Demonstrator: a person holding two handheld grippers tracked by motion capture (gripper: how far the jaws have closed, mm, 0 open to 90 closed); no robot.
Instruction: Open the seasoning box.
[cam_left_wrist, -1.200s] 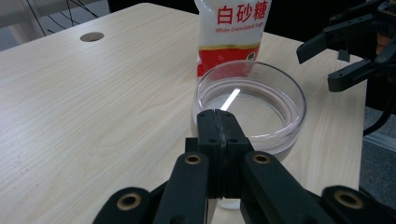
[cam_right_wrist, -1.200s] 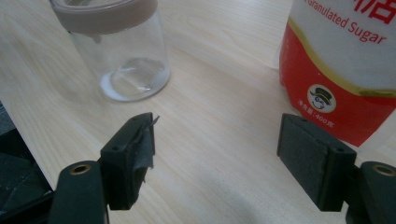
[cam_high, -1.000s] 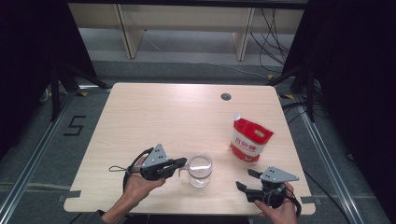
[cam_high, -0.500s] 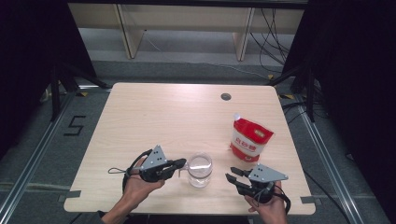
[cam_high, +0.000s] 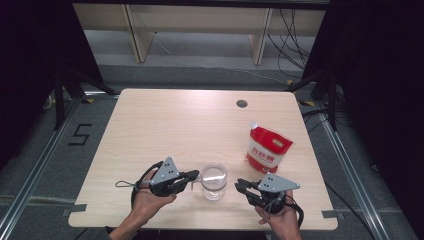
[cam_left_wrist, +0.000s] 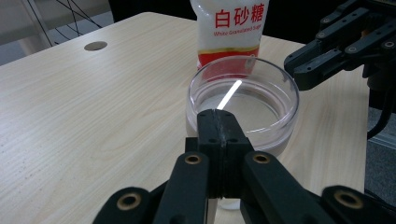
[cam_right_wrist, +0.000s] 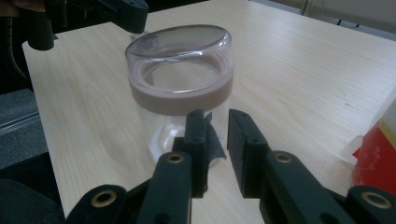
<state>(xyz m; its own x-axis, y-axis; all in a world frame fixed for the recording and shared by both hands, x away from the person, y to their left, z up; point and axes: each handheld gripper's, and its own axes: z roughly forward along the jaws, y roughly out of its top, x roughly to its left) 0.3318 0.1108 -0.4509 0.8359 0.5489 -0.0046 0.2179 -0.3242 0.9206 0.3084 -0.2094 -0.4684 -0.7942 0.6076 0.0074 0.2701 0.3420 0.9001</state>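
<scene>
You can read "白砂糖" and "White Granulated Sugar" on the red-and-white sugar bag (cam_left_wrist: 229, 32); a taped "5" (cam_high: 80, 134) marks the floor left of the table.

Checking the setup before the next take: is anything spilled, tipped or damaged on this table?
Nothing stands out. The glass jar stands upright with its clear lid on, the red and white sugar bag stands sealed behind it, and the wooden table shows no spill around them.
</scene>
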